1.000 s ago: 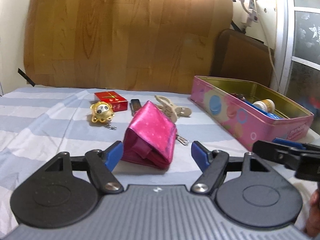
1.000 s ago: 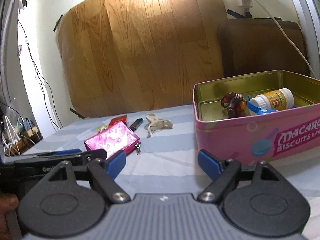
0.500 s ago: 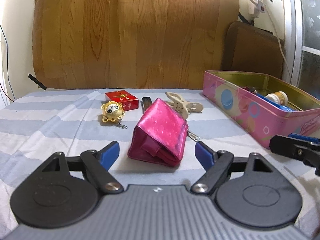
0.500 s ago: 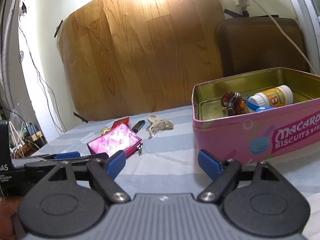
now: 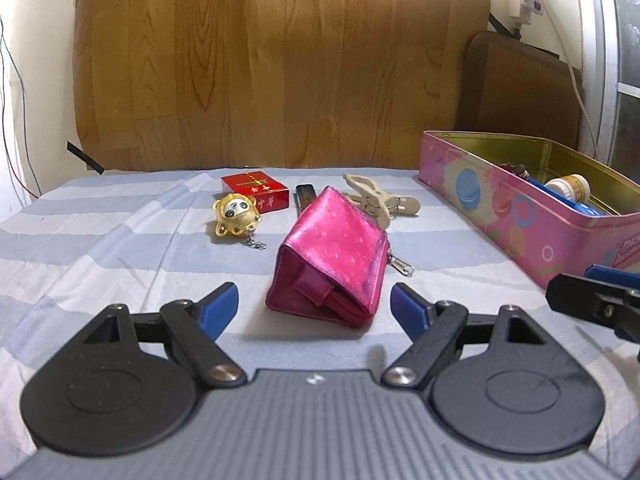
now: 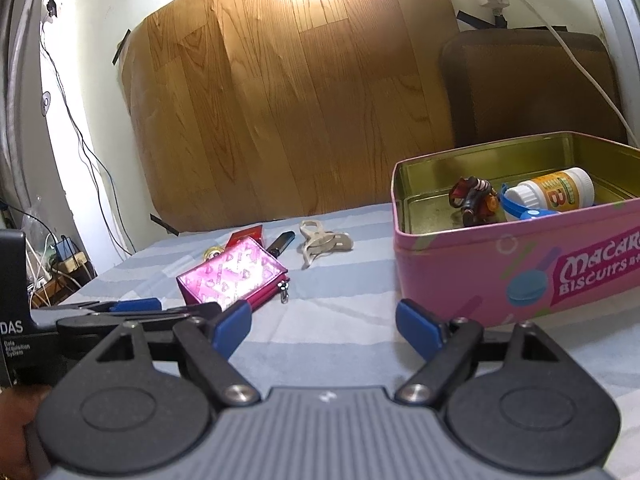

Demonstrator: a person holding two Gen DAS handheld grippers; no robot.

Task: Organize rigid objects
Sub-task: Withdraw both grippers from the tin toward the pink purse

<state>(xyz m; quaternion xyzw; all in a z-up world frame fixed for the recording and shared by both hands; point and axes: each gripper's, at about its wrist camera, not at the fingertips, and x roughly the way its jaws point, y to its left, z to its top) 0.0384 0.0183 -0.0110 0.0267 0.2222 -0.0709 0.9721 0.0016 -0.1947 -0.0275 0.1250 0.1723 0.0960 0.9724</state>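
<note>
R hand-held gripper open | purse L | tin R

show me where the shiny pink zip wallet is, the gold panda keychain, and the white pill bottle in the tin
Shiny pink zip wallet [image 5: 334,240], left wrist view, on its glossy top face.
Gold round panda keychain [image 5: 236,217], left wrist view, on its body below the face.
White pill bottle with orange label [image 6: 554,194], right wrist view, on the label.

Shiny pink zip purse lies flat mid-cloth w/ gold panda keychain, red box, wooden clip behind it; pink biscuit tin open at right.
</note>
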